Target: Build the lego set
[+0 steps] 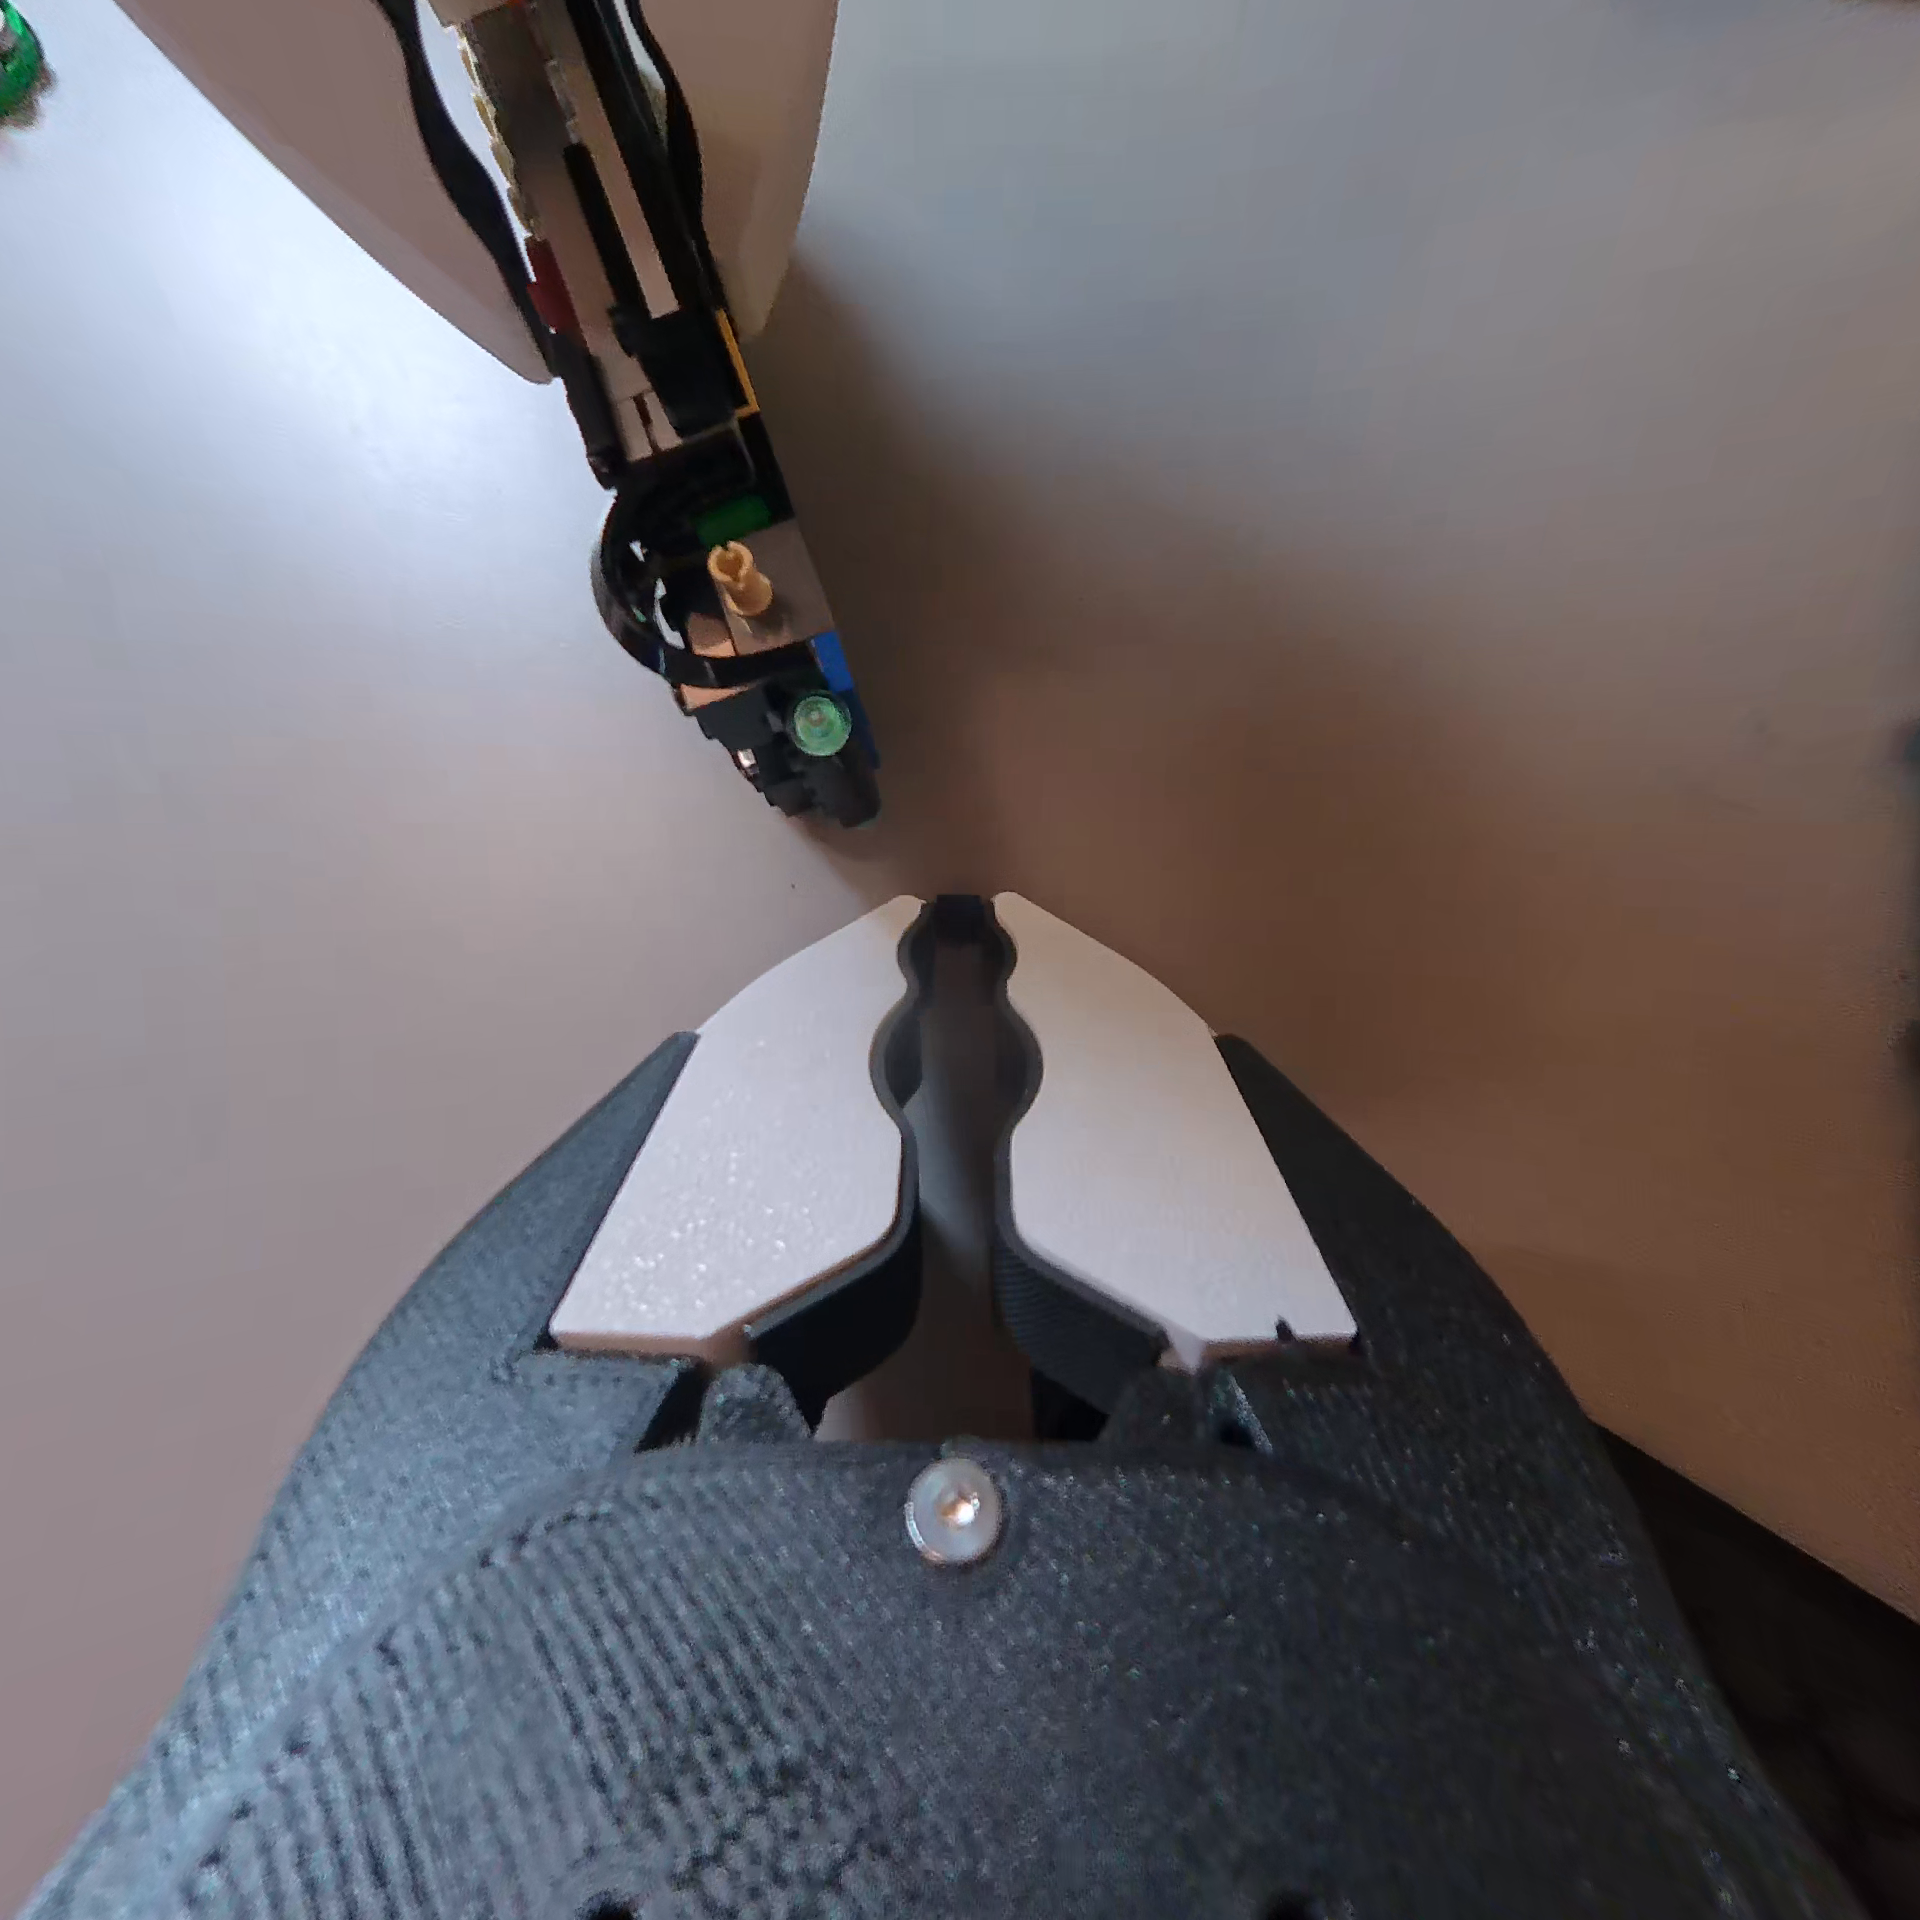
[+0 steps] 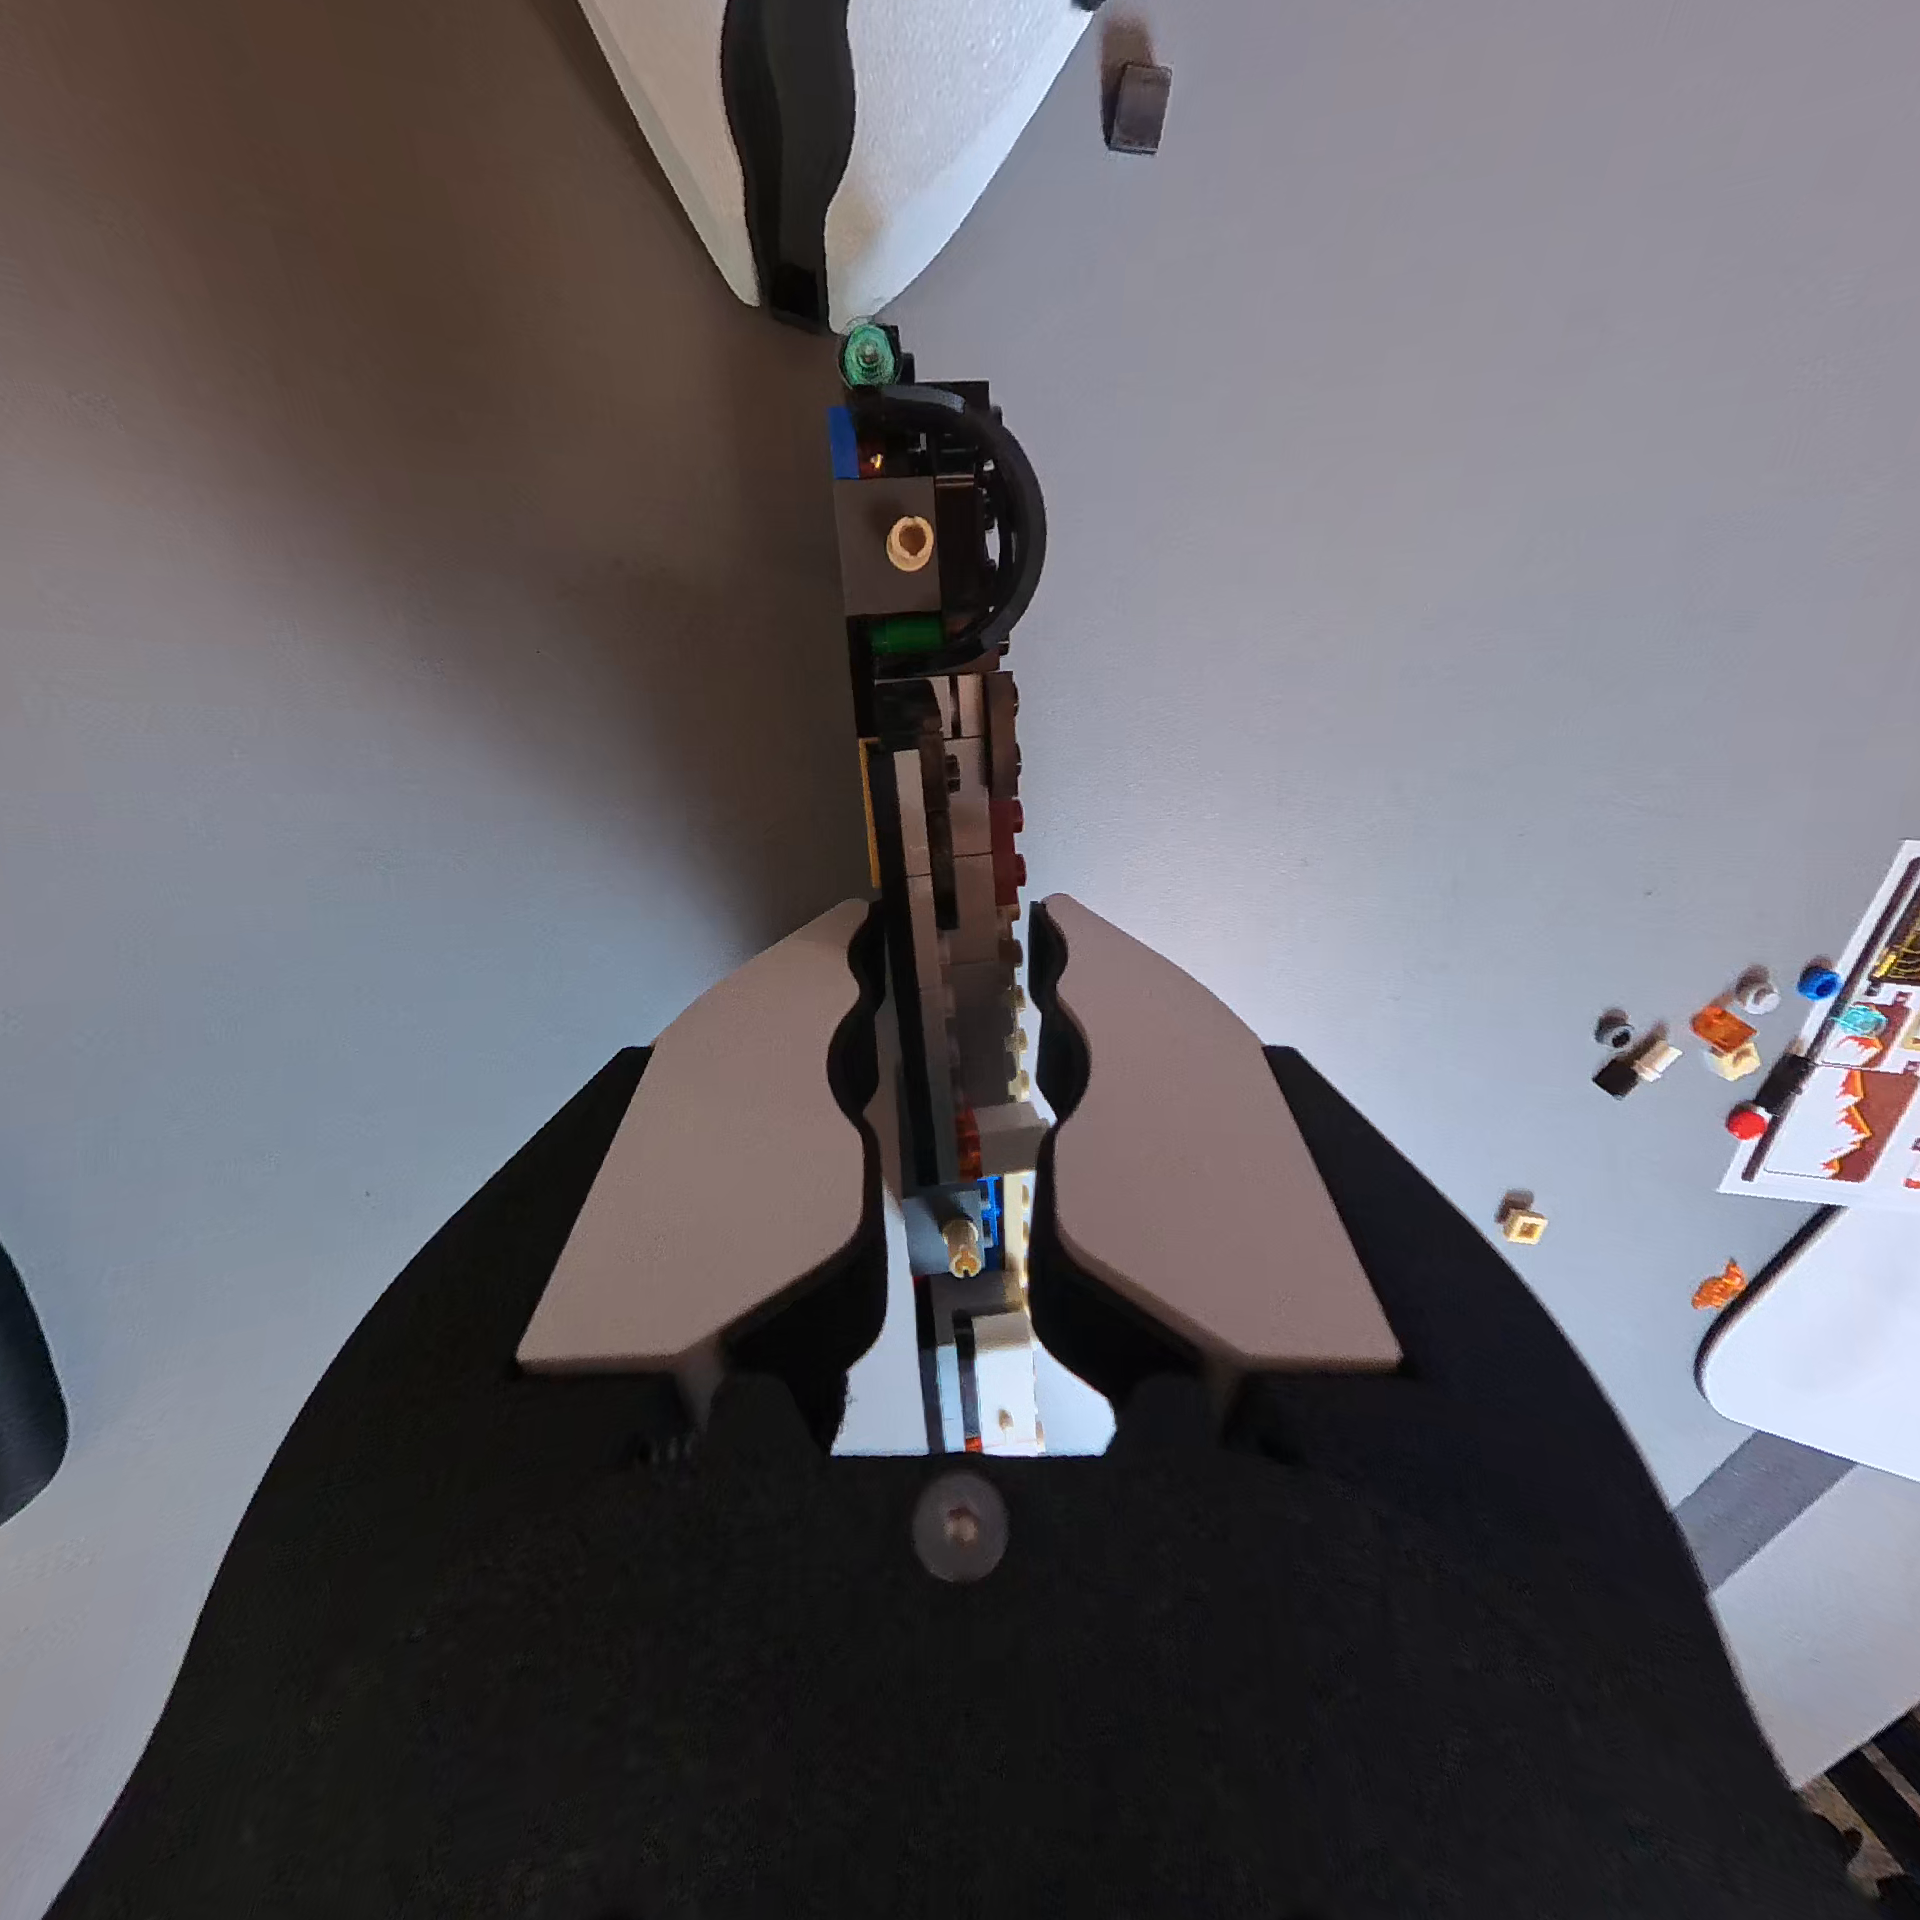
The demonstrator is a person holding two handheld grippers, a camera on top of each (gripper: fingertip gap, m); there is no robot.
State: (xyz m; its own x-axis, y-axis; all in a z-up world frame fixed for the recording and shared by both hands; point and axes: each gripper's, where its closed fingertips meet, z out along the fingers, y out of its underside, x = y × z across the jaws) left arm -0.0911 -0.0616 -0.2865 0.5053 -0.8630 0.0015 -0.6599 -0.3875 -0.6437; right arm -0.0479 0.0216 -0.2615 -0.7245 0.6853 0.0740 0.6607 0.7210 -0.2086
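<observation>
A long toy-brick model (image 2: 940, 790), built mostly of black and grey bricks with a yellow edge, dark red studs and a blue corner, is clamped between the fingers of the right gripper (image 2: 951, 920). Its body runs back through the whole gap, and the pads are pressed against both of its long sides, so the jaws are held at a middling width around it. The free end is stretched out ahead over the pale grey table (image 2: 416, 727). On that end a tan pin (image 2: 911, 542) is seen set in a dark block, with a small green brick (image 2: 906, 634) just below it, a black curved arch (image 2: 1023, 530) at the side, and a translucent green round stud (image 2: 869, 351) at the very tip.

The left gripper (image 1: 962, 906) is found just beyond that tip, and its white fingers (image 2: 914, 156) are seen close to the green stud. Its jaws are drawn narrow, and a small black piece (image 1: 958, 914) is pinched right at the fingertips; what kind of piece it is cannot be told. From the left wrist view the model's tip (image 1: 821, 727) is seen near but apart from these fingertips.

Off to the right, loose small bricks (image 2: 1673, 1049) in orange, blue, red, tan and black are scattered beside a printed sheet (image 2: 1860, 1060), and a dark small brick (image 2: 1138, 109) is lying alone farther off.
</observation>
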